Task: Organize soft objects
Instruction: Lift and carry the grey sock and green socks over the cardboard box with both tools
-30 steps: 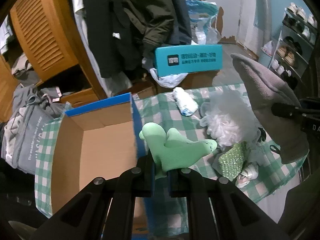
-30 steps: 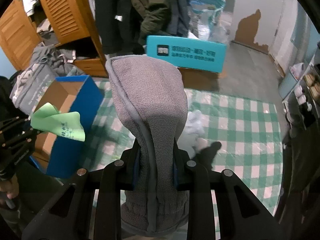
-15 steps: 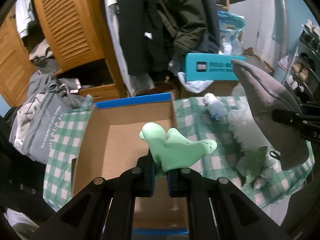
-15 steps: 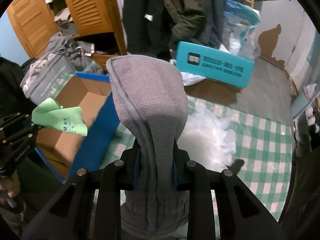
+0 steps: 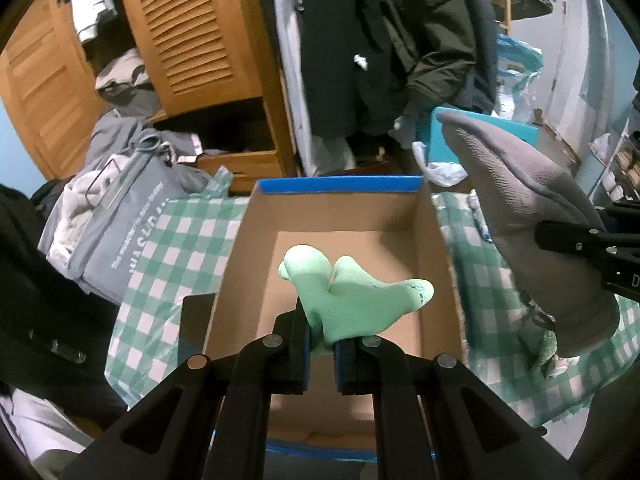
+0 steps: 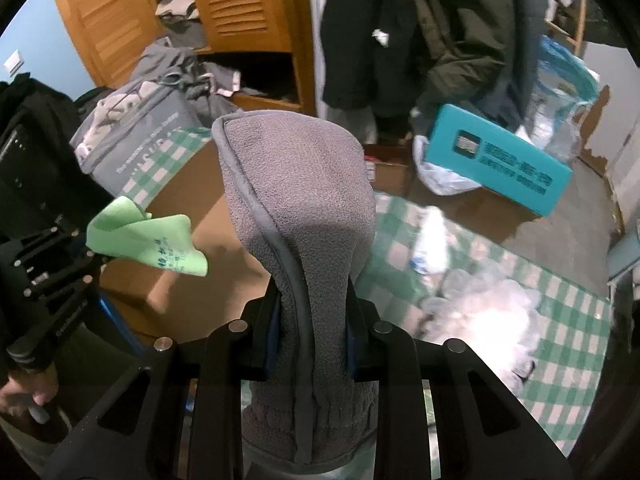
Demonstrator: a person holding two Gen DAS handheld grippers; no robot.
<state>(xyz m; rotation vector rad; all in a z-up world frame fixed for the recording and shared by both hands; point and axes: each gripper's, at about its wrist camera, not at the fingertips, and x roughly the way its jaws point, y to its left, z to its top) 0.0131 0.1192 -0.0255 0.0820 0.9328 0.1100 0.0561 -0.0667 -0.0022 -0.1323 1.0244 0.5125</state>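
My left gripper [image 5: 320, 344] is shut on a light green sock [image 5: 344, 300] and holds it above the open cardboard box [image 5: 256, 248] with blue edges, whose inside shows nothing but bare cardboard. My right gripper [image 6: 308, 320] is shut on a grey fleece mitten [image 6: 296, 200], which stands up between the fingers. In the left wrist view the mitten [image 5: 520, 216] hangs just right of the box. The right wrist view shows the green sock [image 6: 140, 240] and the left gripper [image 6: 86, 258] at the left, over the box [image 6: 192, 264].
A green checked cloth [image 5: 176, 248] covers the table. A white mesh puff [image 6: 492, 312] and other small soft items lie on it right of the box. A grey bag [image 5: 112, 216] sits at the left. A wooden wardrobe [image 5: 192, 40], hanging coats [image 5: 360, 40] and a teal box [image 6: 500, 164] stand behind.
Both grippers have moved left across the table with their loads. The sock now hangs over the middle of the box, and the mitten has come up beside the box's right wall.
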